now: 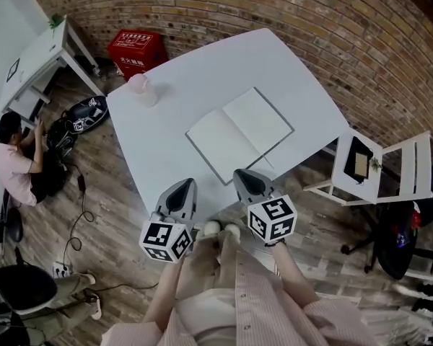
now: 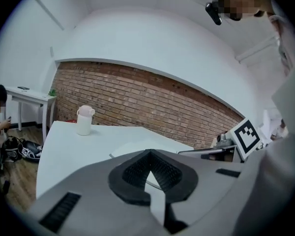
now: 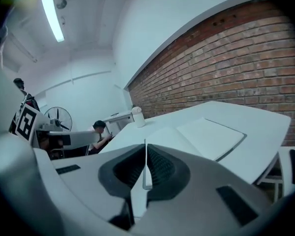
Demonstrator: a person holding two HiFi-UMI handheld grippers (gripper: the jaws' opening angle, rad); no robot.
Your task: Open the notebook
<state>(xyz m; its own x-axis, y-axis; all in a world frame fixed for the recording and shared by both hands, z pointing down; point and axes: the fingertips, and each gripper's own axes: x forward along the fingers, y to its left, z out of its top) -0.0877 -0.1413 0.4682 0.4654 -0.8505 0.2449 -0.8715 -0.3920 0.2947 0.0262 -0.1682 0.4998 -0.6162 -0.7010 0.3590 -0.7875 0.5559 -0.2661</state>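
The notebook lies flat and open in the middle of the white counter. Its two blank pages are spread either side of the spine and a dark cover edge shows round them. From where I stand the opening looks done. Nothing holds the pages down, and they seem to rest level on their own. I would guess all that is left is to draw the tools away.

Both grippers sit at the near edge of the counter, apart from the book and touching nothing. The left gripper has its jaws closed tip to tip with nothing between them. Past them its own view shows only the pale page. The right gripper is just beside it, nearer the book's corner. Its jaws are also pressed together and empty, and the open spread lies ahead of it.

The two tools are held side by side, pointing across the counter and tipped slightly downward. Their marker cubes face back toward the person's striped sleeves.

Farther off, a small white bottle with a pink lid stands near the far corner. A red crate sits on the floor by the brick wall.
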